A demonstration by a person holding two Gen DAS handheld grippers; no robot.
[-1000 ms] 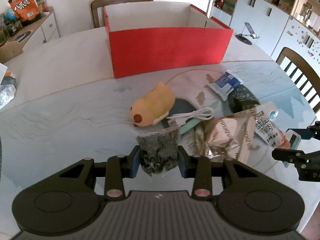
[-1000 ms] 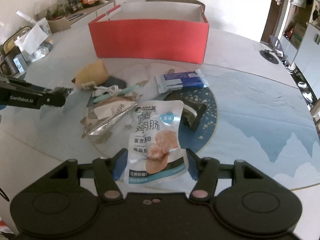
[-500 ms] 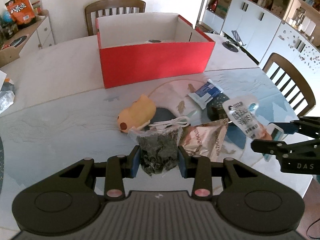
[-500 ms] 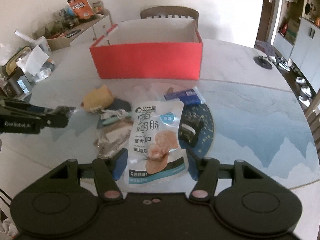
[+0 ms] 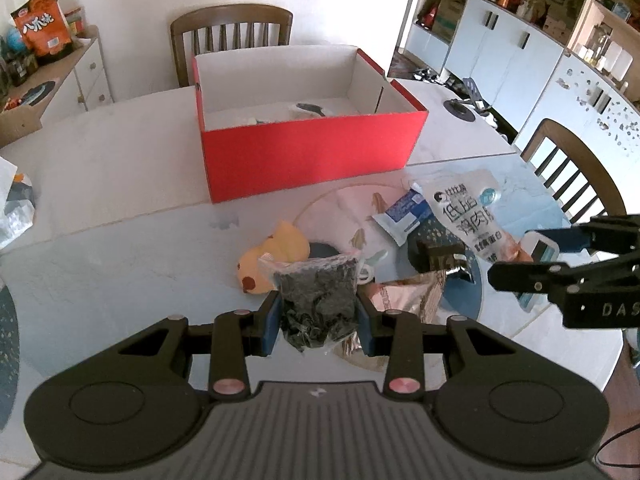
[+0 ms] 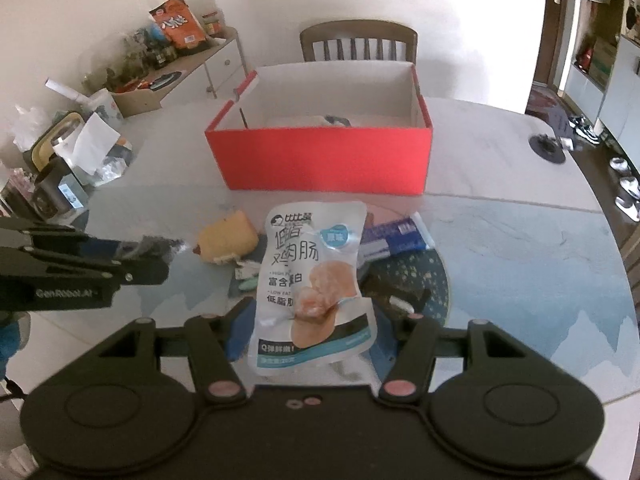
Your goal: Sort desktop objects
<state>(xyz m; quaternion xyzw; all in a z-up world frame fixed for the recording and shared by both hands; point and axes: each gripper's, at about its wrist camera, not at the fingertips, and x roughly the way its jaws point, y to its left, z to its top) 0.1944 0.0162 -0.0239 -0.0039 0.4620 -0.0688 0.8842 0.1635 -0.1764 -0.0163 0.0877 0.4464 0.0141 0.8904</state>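
My left gripper (image 5: 319,324) is shut on a clear bag of dark dried leaves (image 5: 318,300), held up above the table. The right gripper (image 6: 312,332) is shut on a white chicken-sausage pouch (image 6: 312,276), which hangs upright clear of the tabletop. From the left wrist view the right gripper (image 5: 516,258) shows at the right with that pouch (image 5: 466,208). An open red box (image 5: 308,152) stands beyond both, with a small item lying inside. Below lie a yellow plush toy (image 5: 272,260), a blue-white packet (image 5: 402,210), a crumpled foil bag (image 5: 408,296) and a black object (image 5: 436,254).
Wooden chairs stand behind the box (image 5: 230,36) and at the table's right edge (image 5: 572,176). A sideboard with an orange snack bag (image 5: 42,30) is at the far left. Clutter of boxes and paper (image 6: 76,152) fills the table's left side. A black round stand (image 6: 548,148) sits far right.
Both grippers have risen with their bags. The sausage pouch has come up off the table, and the box's inside now shows more.
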